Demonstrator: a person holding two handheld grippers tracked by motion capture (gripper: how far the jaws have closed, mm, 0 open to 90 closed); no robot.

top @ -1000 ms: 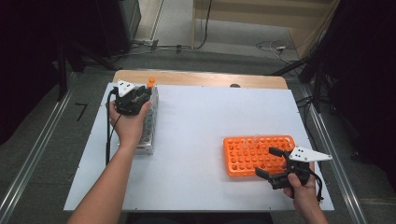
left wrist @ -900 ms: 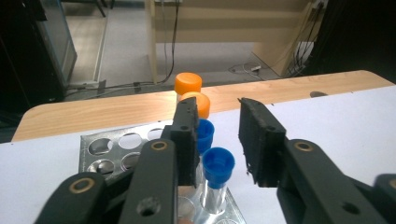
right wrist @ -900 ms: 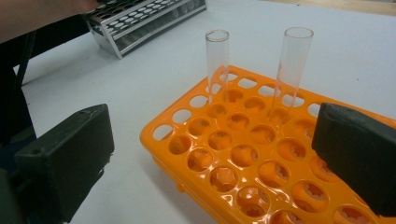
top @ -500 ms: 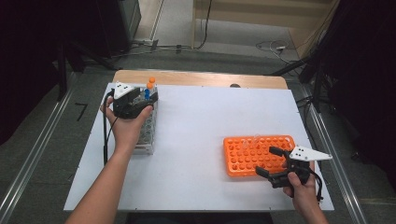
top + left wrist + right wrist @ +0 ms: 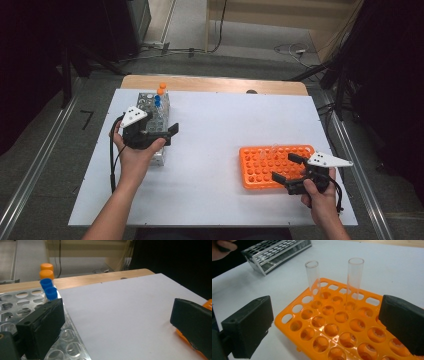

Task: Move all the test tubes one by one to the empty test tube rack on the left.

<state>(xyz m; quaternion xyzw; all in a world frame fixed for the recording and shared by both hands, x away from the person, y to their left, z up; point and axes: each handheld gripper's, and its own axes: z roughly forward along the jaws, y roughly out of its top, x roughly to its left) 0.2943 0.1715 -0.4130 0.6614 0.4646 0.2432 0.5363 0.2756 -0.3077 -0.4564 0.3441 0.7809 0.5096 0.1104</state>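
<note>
Near the surface's left edge, my left tongs [image 5: 167,134] have just been opening, empty, above the metal rack [image 5: 152,112]; right tongs [image 5: 288,171] gape empty beside the orange rack [image 5: 260,167], so a careless swing could knock its two glass tubes [image 5: 313,280].

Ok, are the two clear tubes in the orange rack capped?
No: in the right gripper view both clear tubes stand upright in the orange rack with open tops, no caps on them.

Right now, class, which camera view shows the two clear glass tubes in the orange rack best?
The right gripper view: both clear tubes stand upright in the orange rack, close and sharp. The high view shows that rack with only a faint glint of tubes; the left gripper view shows just an orange edge.
</note>
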